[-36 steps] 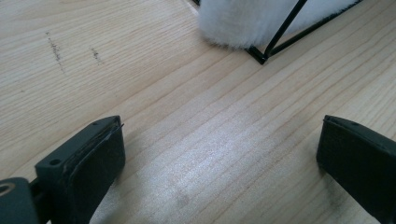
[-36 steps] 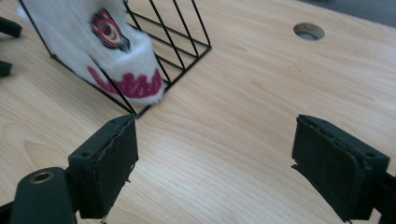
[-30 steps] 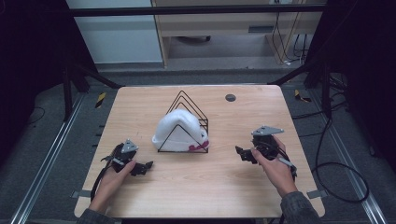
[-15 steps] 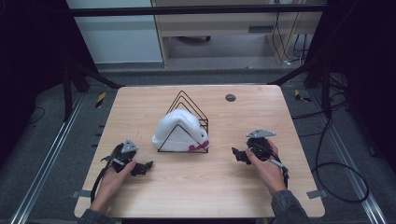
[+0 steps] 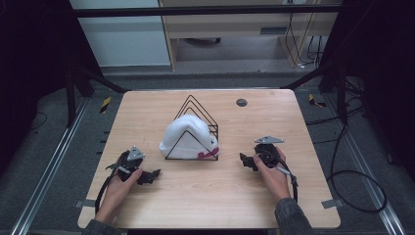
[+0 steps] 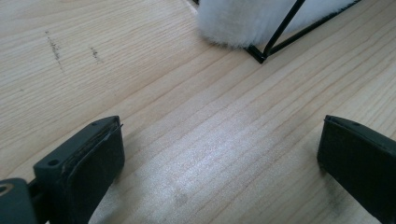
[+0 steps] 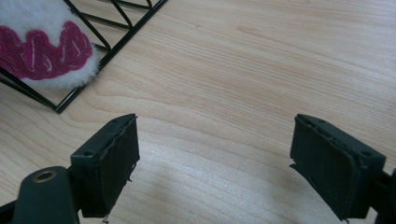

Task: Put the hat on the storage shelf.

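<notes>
Fluffy white hat point(image 5: 185, 137) with pink trim in black wire rack point(image 5: 203, 113); both grippers' jaws spread, empty.

My high view looks forward and down over the whole table point(image 5: 195, 196); my two gripper views skim its wood closely, sharing the wire rack point(image 5: 195, 128) corners.

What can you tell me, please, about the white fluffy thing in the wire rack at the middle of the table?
The white fluffy thing looks like a soft, furry plush item, mound-shaped, with a pink-magenta patch bearing pale squiggles at its lower right edge. It sits inside the black wire rack, whose triangular frames cross in front of it, and it rests on the wooden table. Neither gripper touches it. What it is exactly cannot be told.
</notes>
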